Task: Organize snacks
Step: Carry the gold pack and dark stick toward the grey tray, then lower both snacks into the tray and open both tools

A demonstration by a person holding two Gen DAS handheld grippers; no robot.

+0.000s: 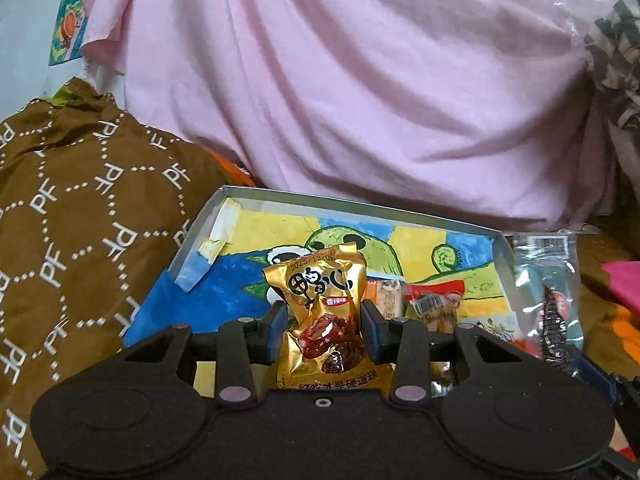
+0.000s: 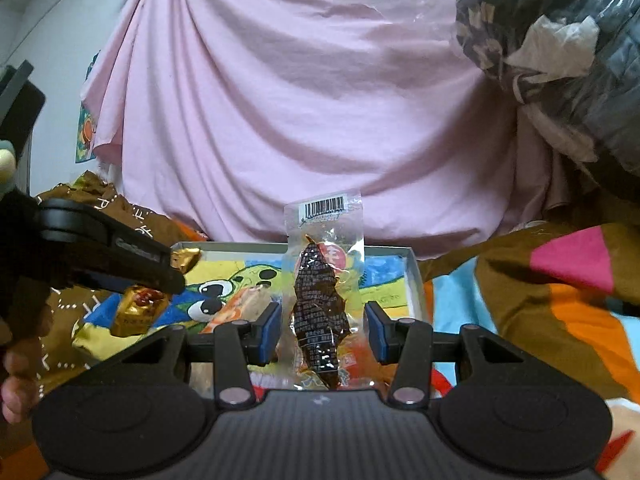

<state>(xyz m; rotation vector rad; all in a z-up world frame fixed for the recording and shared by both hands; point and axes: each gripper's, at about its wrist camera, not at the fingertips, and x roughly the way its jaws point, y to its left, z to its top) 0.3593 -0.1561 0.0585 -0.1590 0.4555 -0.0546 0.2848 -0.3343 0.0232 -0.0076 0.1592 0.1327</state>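
Note:
My left gripper (image 1: 324, 332) is shut on a gold snack packet (image 1: 320, 300) with red printing, held upright over a shallow grey box (image 1: 360, 202) lined with a bright cartoon drawing. My right gripper (image 2: 323, 332) is shut on a clear packet (image 2: 320, 300) holding a dark strip, barcode end up, in front of the same box (image 2: 412, 276). In the right wrist view the gold packet (image 2: 136, 312) hangs from the left gripper's black finger (image 2: 152, 268) at the left. The clear packet (image 1: 548, 300) shows at the right of the left wrist view.
Loose snacks lie in the box: a red-and-white packet (image 1: 432, 304) and an orange one (image 2: 240, 304). Pink cloth (image 1: 360, 80) drapes behind it, brown lettered fabric (image 1: 80, 220) lies to the left and a plastic bag (image 2: 560, 40) hangs upper right. A person's hand (image 2: 16, 380) is at the left edge.

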